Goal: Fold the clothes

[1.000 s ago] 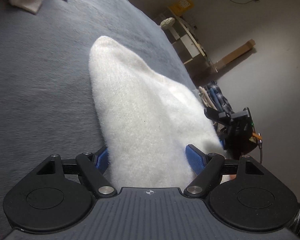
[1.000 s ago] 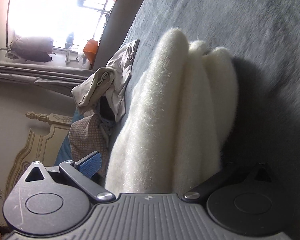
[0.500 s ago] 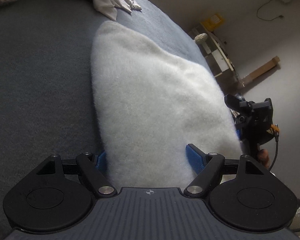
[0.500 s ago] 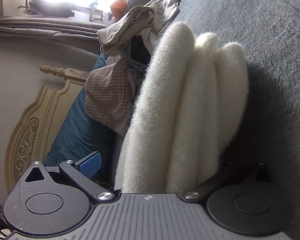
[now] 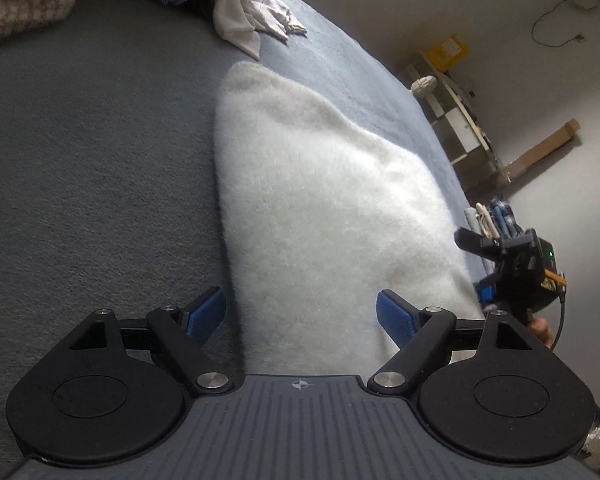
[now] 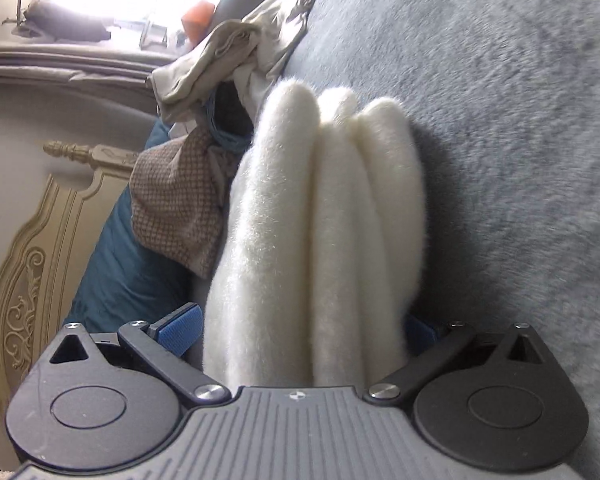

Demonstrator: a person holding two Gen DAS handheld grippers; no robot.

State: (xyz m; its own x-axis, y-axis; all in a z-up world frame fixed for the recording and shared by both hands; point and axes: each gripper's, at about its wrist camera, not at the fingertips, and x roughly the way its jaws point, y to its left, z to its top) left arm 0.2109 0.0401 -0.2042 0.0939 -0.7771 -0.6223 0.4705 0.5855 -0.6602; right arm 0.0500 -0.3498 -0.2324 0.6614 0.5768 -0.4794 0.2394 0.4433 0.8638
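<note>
My left hand-held gripper point(image 5: 300, 312) has just been opening, its blue pads clear of the folded white fleece point(image 5: 320, 208) lying between them on the grey bed point(image 5: 80, 168). My right hand-held gripper point(image 6: 300, 330) straddles the stacked folds; grip unclear, probably steadying them.

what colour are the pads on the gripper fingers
Blue pads, seen best in the left wrist view.

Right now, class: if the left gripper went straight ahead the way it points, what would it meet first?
The folded white fluffy garment: it already lies between the left gripper's open fingers and stretches ahead across the grey blanket. Depth is hard to judge.
</note>
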